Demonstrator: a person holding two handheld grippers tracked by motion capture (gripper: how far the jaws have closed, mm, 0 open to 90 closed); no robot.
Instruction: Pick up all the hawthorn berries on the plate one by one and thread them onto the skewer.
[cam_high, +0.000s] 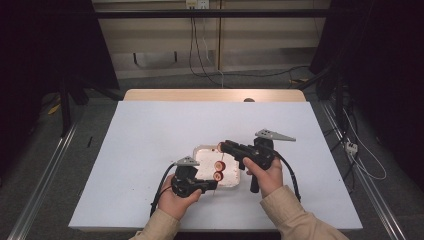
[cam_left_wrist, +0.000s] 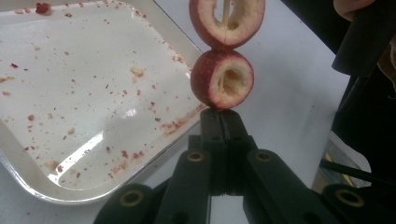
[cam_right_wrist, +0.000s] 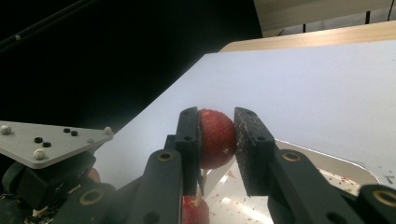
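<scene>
Tray (cam_high: 200, 151) on table (cam_high: 150, 130), between left gripper (cam_high: 212, 185) and right gripper (cam_high: 220, 146). Two skewered fruits (cam_left_wrist: 223, 79) stacked just ahead of left gripper's shut jaws, over tray edge. Third fruit (cam_right_wrist: 216, 138) between right gripper's jaws, above tray.

Upper hawthorn (cam_left_wrist: 227, 21) cropped at top edge

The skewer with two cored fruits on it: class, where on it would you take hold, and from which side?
Grip the bare end of the skewer below the lower cored fruit, coming in along its length, as the left gripper does. The stick is thin and the fruits hollow, so pinching the stick probably avoids crushing them. The right gripper holds a third fruit.
</scene>
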